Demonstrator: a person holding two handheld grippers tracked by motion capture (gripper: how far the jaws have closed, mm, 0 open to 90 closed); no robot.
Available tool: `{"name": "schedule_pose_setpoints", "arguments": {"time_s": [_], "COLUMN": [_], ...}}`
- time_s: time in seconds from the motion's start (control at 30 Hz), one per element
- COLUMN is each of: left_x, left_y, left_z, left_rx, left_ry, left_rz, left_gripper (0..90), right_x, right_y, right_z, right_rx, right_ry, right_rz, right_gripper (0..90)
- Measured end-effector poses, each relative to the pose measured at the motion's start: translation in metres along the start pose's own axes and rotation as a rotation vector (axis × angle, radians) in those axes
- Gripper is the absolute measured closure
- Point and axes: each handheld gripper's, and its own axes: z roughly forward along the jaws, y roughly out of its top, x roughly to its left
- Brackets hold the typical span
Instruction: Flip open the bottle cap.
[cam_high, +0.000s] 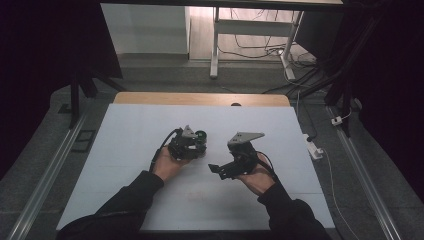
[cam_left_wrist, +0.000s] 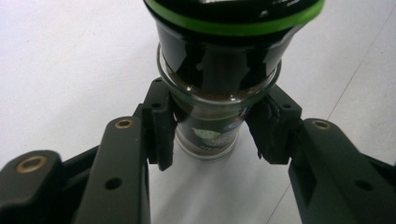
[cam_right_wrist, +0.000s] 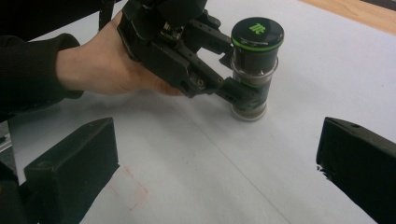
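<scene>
1. High view: white sheet-covered table with a wooden far edge. Left gripper sits mid-table, held by the person's left hand, clamped on a small dark glass jar with a black, green-ringed lid. Right gripper is just beside it to the right, in the right hand, tips pointing left and spread, nothing held.
2. Left gripper view: both jaw pads press the jar's glass body below the lid; green ring at top; the jar's base stands on the white table. Label partly seen, green leaf mark, text too small to read.
3. Right gripper view: own jaws wide apart, empty, over the table. Farther off, the left gripper grips the upright jar; lid top bears a green logo, no readable words. Faint red rectangle outline on the sheet near the left jaw.
</scene>
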Motion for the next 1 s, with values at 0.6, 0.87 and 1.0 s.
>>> {"name": "schedule_pose_setpoints", "arguments": {"time_s": [0.6, 0.87, 1.0], "left_x": [0.000, 0.000, -0.001], "left_y": [0.000, 0.000, 0.000], "left_z": [0.000, 0.000, 0.000], "left_rx": [0.002, 0.003, 0.000], "left_ry": [0.001, 0.001, 0.001], "left_rz": [0.003, 0.003, -0.002], "left_gripper": [54.3, 54.3, 54.3], "right_x": [-0.014, -0.020, -0.021], "right_y": [0.014, 0.017, 0.018], "right_z": [0.038, 0.044, 0.047], "right_rx": [0.024, 0.021, 0.024], "right_ry": [-0.032, -0.049, -0.038], "right_rz": [0.005, -0.031, -0.055], "right_gripper": [0.0, 17.9, 37.3]}}
